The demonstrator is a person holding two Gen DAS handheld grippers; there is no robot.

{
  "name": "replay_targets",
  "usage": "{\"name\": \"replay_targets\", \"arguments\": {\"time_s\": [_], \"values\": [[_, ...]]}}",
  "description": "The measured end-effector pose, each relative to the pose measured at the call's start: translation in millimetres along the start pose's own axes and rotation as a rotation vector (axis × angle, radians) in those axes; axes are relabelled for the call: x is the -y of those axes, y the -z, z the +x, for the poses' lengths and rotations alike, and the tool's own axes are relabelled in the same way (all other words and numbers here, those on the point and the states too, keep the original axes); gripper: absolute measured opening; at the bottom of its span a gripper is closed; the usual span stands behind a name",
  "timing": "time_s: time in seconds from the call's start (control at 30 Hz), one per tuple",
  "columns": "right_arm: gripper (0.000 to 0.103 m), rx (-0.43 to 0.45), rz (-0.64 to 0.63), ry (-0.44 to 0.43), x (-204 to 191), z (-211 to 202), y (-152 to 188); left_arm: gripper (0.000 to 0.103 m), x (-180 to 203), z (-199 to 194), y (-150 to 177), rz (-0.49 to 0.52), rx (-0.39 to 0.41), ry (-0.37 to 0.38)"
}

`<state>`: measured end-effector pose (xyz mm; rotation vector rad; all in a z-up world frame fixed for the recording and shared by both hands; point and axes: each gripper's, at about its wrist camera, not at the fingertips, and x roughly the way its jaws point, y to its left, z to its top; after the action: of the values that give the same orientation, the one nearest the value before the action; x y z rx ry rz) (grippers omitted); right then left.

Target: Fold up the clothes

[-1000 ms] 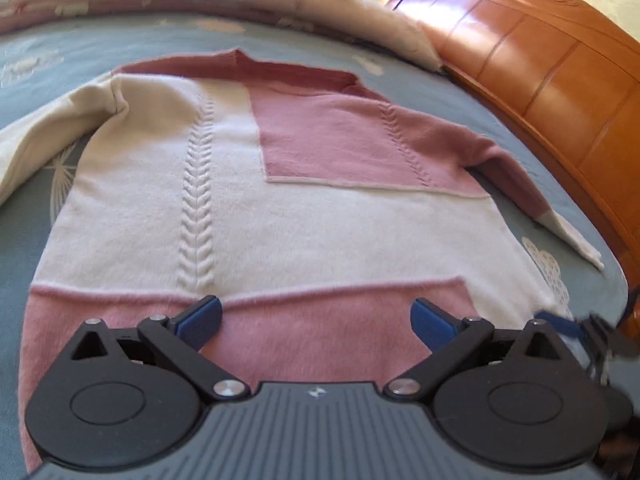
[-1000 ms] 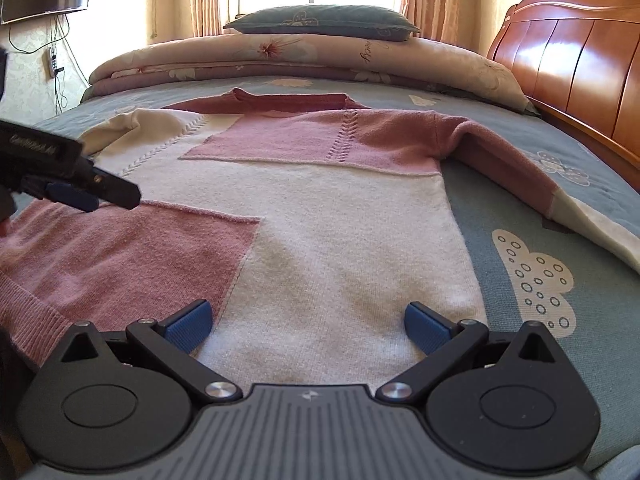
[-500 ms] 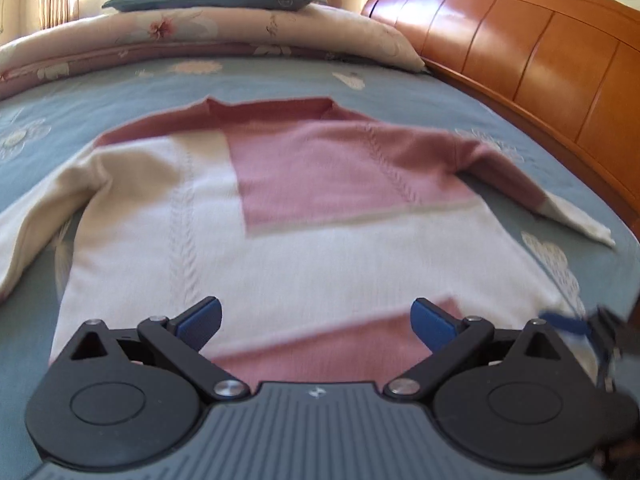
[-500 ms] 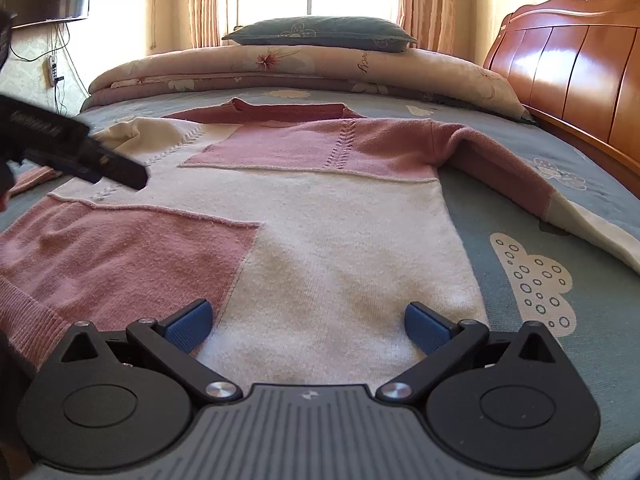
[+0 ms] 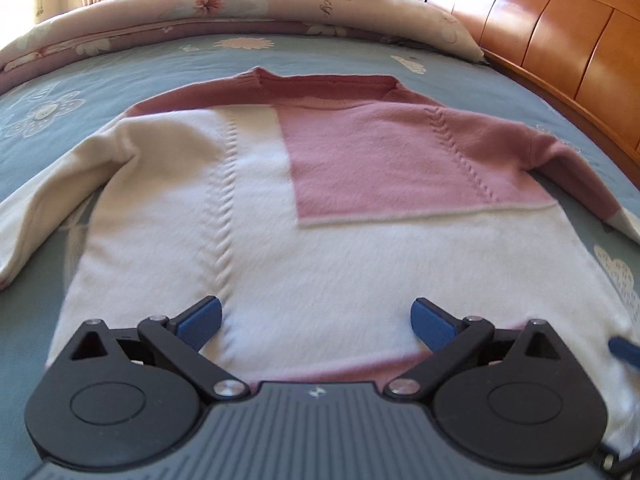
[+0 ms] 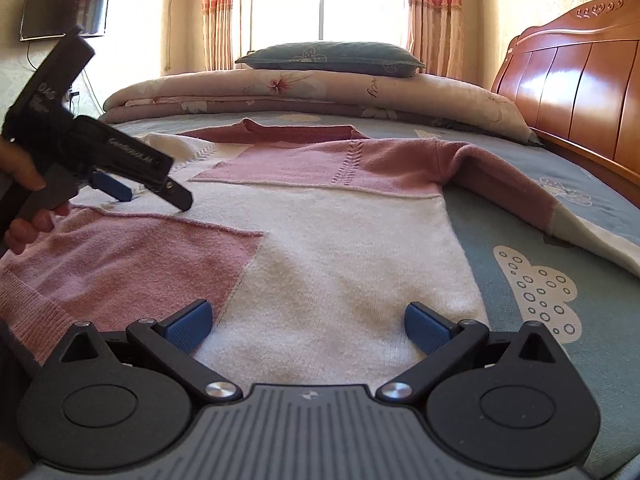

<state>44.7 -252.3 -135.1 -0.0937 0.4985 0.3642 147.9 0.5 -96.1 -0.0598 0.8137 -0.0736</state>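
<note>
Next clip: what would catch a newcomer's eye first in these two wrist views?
A pink and cream sweater lies spread flat over the blue patterned bedsheet, collar towards the far end and both sleeves out to the sides. Over its near hem, the left gripper and right gripper show their jaws wide apart and holding nothing. Behind are a folded floral quilt topped by a dark pillow, with an orange wooden headboard at the right.
</note>
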Motion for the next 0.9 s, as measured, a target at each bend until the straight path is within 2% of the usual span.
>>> {"name": "replay_targets", "arguments": {"time_s": [0.13,0.23,0.3,0.47,0.57,0.63,0.73,0.8,0.9], "values": [[0.103,-0.007,0.0,0.001,0,0,-1,0.101,-8,-25,26,-0.011,0.01,-0.018],[0.103,-0.011,-0.002,-0.002,0,0,-1,0.1,-5,-36,30,0.028,-0.011,-0.027],[0.103,-0.007,0.001,-0.009,1,-2,1,0.1,-4,-40,21,0.053,0.017,-0.013],[0.103,-0.01,0.002,0.003,-1,-2,0,0.1,-5,-24,-18,0.042,0.065,0.045],[0.103,-0.059,0.012,-0.008,2,-2,-11,0.1,-3,-7,-38,0.06,0.08,0.083],[0.103,-0.087,0.052,-0.05,12,-2,-28,0.1,-3,3,-52,0.082,0.078,0.1],[0.103,-0.076,0.115,-0.074,36,4,-70,0.101,-6,18,-73,0.107,0.064,0.114],[0.103,-0.089,0.152,-0.125,55,21,-103,0.101,-15,29,-86,0.096,0.057,0.095],[0.103,-0.114,0.227,-0.218,81,62,-146,0.101,-35,51,-97,0.038,0.003,0.117]]}}
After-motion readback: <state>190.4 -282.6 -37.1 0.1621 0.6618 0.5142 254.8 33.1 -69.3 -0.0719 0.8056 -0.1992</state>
